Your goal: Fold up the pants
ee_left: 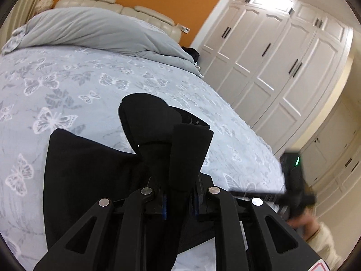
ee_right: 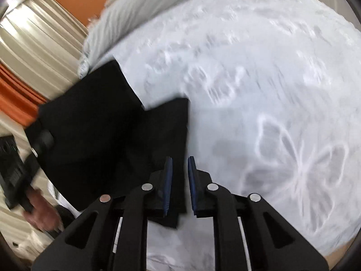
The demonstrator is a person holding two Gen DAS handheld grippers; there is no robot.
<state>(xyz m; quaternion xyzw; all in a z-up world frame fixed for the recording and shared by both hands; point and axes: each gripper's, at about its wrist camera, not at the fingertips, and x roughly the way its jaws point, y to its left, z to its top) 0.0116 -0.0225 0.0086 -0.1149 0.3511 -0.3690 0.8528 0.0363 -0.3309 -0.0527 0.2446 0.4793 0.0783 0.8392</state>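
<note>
The black pants (ee_left: 90, 176) lie on the bed's butterfly-print sheet (ee_left: 67, 79). My left gripper (ee_left: 178, 194) is shut on a bunched fold of the pants, and cloth rises up in front of the fingers. In the right wrist view the pants (ee_right: 101, 124) spread to the left on the sheet (ee_right: 270, 90), and the picture is blurred. My right gripper (ee_right: 180, 180) is open, and an edge of the pants lies between and below its blue pads (ee_right: 168, 180). The left gripper (ee_right: 20, 169) shows at that view's left edge, and the right gripper (ee_left: 295, 180) at the left view's right edge.
A grey duvet (ee_left: 90, 29) is heaped at the head of the bed by a cream headboard (ee_left: 117, 6) and an orange wall. White wardrobe doors (ee_left: 270, 56) stand to the right of the bed. Curtains (ee_right: 33, 45) hang at the left of the right wrist view.
</note>
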